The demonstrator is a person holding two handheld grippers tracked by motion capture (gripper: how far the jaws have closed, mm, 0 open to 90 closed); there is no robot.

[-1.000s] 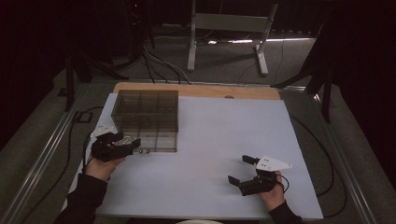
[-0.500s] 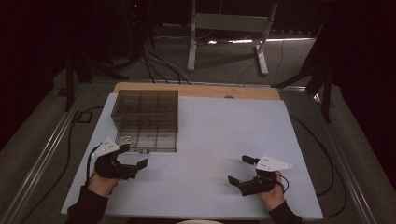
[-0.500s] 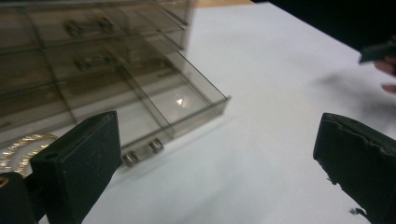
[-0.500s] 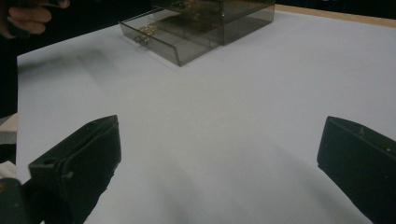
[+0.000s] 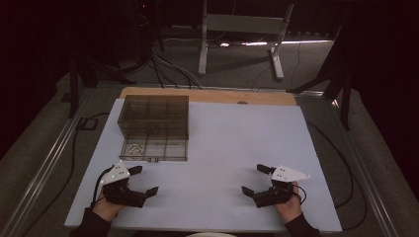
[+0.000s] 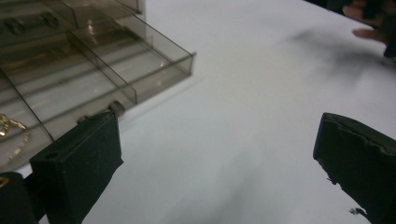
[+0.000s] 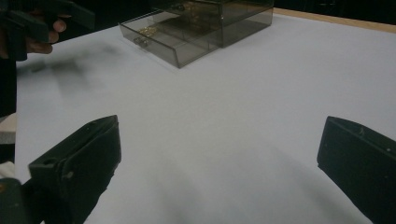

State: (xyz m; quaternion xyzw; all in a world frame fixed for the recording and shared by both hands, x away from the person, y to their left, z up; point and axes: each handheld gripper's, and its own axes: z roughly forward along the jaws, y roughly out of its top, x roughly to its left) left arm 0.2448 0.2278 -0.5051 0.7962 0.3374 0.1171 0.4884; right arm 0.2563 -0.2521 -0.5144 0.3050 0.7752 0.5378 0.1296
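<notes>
a smoky clear plastic box (image 5: 154,127) with compartments is set on the white table (image 5: 237,148), and its bottom drawer (image 5: 153,150) is seen pulled out toward the person's side. the drawer is judged to be left open so that its divided trays can be reached from above; a small gold-coloured piece (image 6: 10,124) is seen in one tray at the drawer's front, though what it is cannot be told.

the left gripper (image 5: 140,180) is held low over the table with its jaws spread wide and nothing between them. in the left gripper view the drawer front, with its two small knobs (image 6: 116,107), lies just ahead of the left finger (image 6: 77,161) and apart from it; the right finger (image 6: 357,168) is over bare table. this placing is read as a hand drawn clear of the drawer, kept near enough to go in again.

the right gripper (image 5: 257,178) is held well apart from the box, its jaws also wide and empty. in the right gripper view the box (image 7: 205,23) is seen far ahead, beyond the tips of both fingers (image 7: 79,163), with bare table in between. it is judged to be parked there so as not to crowd the side where the drawer is worked.

the drawer is nearer to the left fingers than to the right ones, so any reach into it is expected from the left.
</notes>
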